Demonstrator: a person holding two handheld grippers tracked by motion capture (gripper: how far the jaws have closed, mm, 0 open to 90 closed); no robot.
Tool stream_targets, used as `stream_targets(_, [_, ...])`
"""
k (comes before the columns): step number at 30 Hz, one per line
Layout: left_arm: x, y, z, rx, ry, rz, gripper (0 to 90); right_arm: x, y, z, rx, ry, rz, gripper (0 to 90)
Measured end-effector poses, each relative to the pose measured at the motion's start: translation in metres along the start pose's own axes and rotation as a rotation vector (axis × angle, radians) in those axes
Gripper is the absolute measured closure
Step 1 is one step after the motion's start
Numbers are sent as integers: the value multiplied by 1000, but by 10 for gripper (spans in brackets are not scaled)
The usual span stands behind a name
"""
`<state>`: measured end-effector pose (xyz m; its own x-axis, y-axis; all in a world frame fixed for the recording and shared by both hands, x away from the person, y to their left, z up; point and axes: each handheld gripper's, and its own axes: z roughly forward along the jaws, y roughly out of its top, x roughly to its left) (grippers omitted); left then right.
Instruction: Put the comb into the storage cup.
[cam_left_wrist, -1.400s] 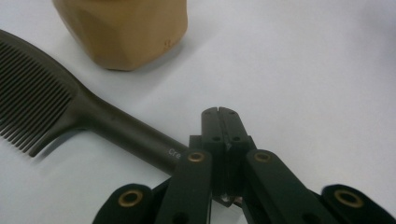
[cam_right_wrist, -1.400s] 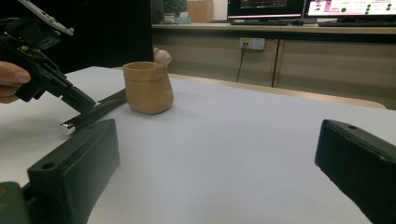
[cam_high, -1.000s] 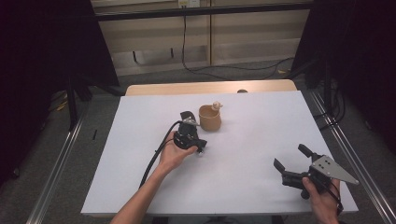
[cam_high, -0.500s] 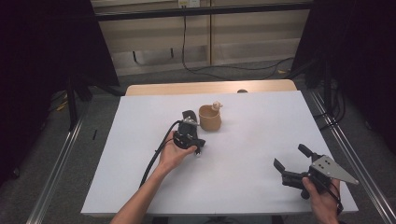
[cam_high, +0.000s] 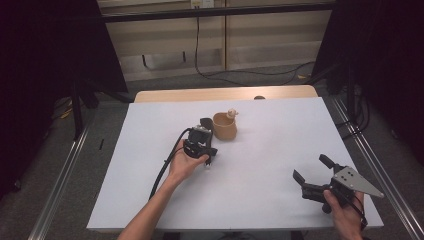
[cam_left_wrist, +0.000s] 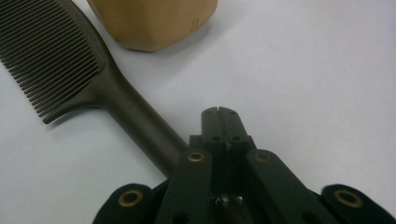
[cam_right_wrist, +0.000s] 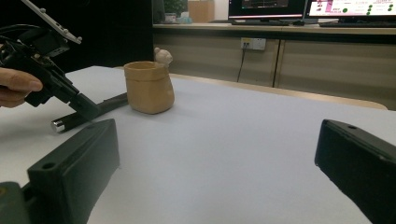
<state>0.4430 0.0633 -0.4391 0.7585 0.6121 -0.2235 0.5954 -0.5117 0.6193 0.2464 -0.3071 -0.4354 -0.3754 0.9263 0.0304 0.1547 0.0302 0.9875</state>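
Bench (cam_high: 280, 150): white top, wooden edge showing along the far side.

Left gripper (cam_high: 206, 125), held in the person's left hand (cam_high: 184, 165) near the middle of the bench, pointing away toward a tan cup (cam_high: 224, 126). In the left gripper view its fingers (cam_left_wrist: 212, 123) are pressed flat together with no gap and nothing between them. They hang just over the bare bench surface; cannot tell if they touch it.

Comb (cam_left_wrist: 70, 70): dark, lying flat on the bench just beside the left gripper's closed fingers, on their left in that view. The handle runs diagonally down under the gripper body; the teeth end points away, up toward the cup. In the right gripper view the handle's rounded, shiny end (cam_right_wrist: 60, 124) shows on the bench below the left gripper, and the comb's other end reaches to just beside the cup base.

Cup: upright, tan, slightly faceted sides, a small pale figure (cam_right_wrist: 163, 56) perched on its far rim. Stands just beyond the left gripper.

Right gripper (cam_high: 314, 172), in the right hand (cam_high: 345, 212) at the near right corner of the bench, well apart from cup and comb. Fingers (cam_right_wrist: 74, 158) spread wide, nothing between them, aimed across the bench toward the cup. Grey three-cornered plate (cam_high: 357, 181) on top.
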Motion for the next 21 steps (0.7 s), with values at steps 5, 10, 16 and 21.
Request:
stream_targets(5, [0,0,0,-7,0,-4,900,0,0,0,-1,1,0,0])
stream_targets(10, [2,0,-2,-2,7,-7,900,0,0,0,-6,1,-1,0])
stream_targets(16, [2,0,-2,-8,12,-20,900,0,0,0,-6,2,0,0])
stream_targets(21, [4,0,-3,-10,6,-19,900,0,0,0,-4,-1,0,0])
